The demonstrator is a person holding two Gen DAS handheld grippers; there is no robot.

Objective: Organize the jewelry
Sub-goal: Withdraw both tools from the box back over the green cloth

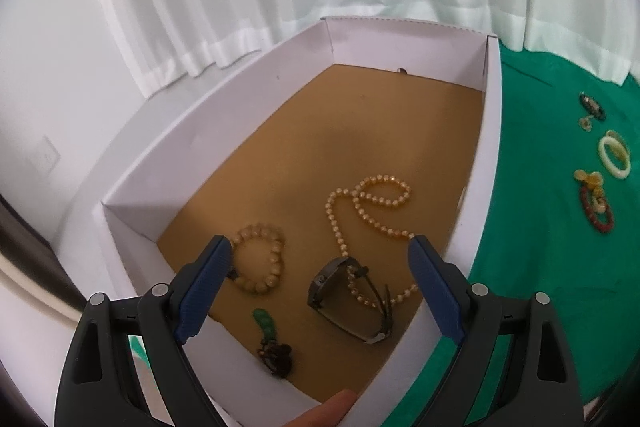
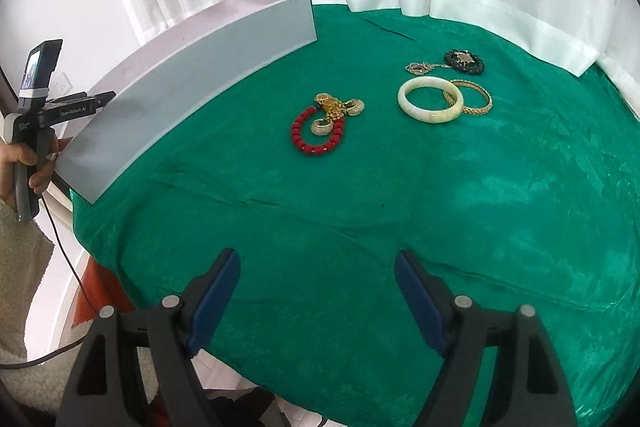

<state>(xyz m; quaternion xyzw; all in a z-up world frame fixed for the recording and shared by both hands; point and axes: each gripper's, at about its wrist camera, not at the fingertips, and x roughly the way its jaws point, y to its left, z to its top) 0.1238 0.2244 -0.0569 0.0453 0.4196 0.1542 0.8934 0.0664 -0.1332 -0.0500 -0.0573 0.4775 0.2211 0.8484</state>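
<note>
Left wrist view: left tool (image 1: 320,247) spread apart over white box (image 1: 492,131), pearl necklace (image 1: 360,211), bead bracelet (image 1: 260,259), watch (image 1: 344,295) inside; right wrist view: right tool (image 2: 318,263) spread apart, empty, red bracelet (image 2: 316,135) at twelve o'clock, white bangle (image 2: 430,101) at one o'clock on green table (image 2: 440,207)

pearl necklace (image 1: 372,223) coiled in box (image 1: 490,155); bangle (image 2: 430,100) outside

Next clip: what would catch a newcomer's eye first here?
The bright green cloth dominates, with loose jewelry on it: a red bead bracelet near the middle and a pale bangle to its right. At the cloth's left edge a white box already holds a pearl necklace, a watch and a bead bracelet.
</note>
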